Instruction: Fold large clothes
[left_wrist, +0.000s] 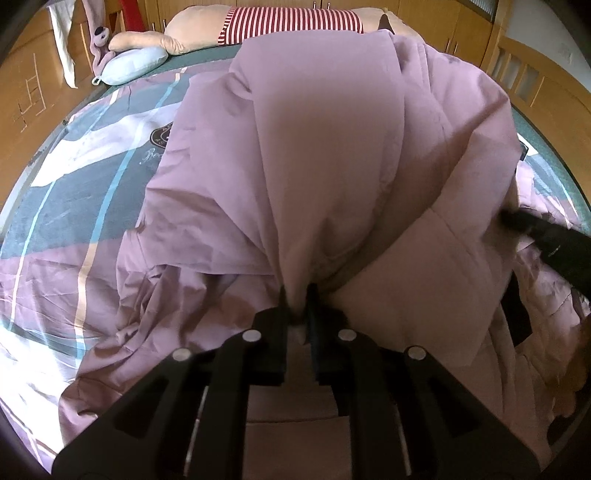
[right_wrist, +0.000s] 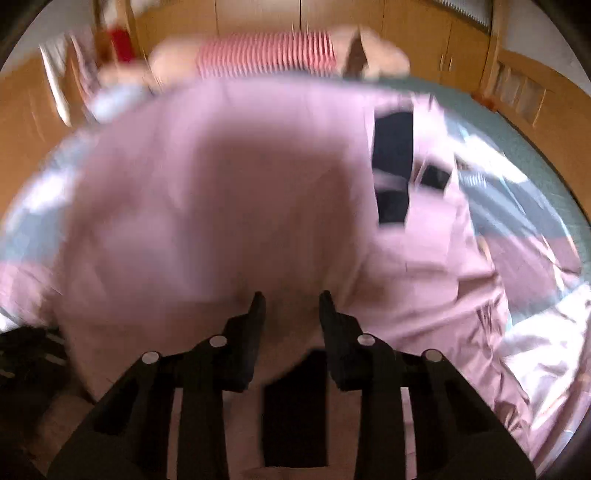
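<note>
**Folding check: pink garment on bed, one grip firm, one unsettled**

Holding a pinch of the garment, the left hand-held gripper has its jaws clamped together on a gathered fold near the camera. The right hand-held gripper has its jaws partly apart with pink cloth bulging between them; blur prevents telling whether the pads press on it. The garment lies spread across the bed, bunched and creased.

Risks: the right grip may catch too little cloth and slip when lifted, leaving the fold lopsided. Black lining panels show at the right side, so layers may separate. The patterned bedsheet beneath could be pinched along with the garment.

Surroundings: a striped plush toy and blue cushion occupy the bed's far end, limiting room.
</note>
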